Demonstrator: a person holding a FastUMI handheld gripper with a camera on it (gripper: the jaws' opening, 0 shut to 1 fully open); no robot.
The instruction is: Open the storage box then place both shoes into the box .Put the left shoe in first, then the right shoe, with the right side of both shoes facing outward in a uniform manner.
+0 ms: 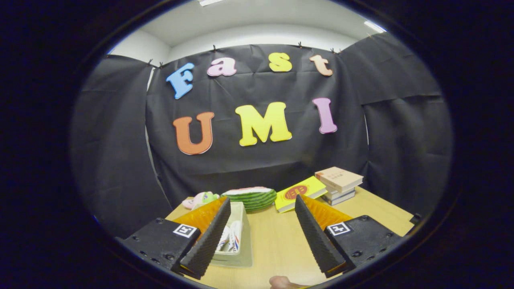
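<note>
My gripper [263, 210] is open, its two ridged black fingers [311, 235] spread wide above the wooden table [277, 245] with nothing between them. A translucent storage box [239, 251] sits on the table just inside the left finger, partly hidden by it. Through its clear wall I see white shoe material with red and blue marks [232, 237]. I cannot tell whether the box's door is open or shut.
Beyond the fingers lie a watermelon-striped cushion [252, 197], a small pink and green plush [199, 198], a yellow book [299, 193] and a stack of books [338, 184] at the far right. A fingertip [281, 282] shows near the table's front edge.
</note>
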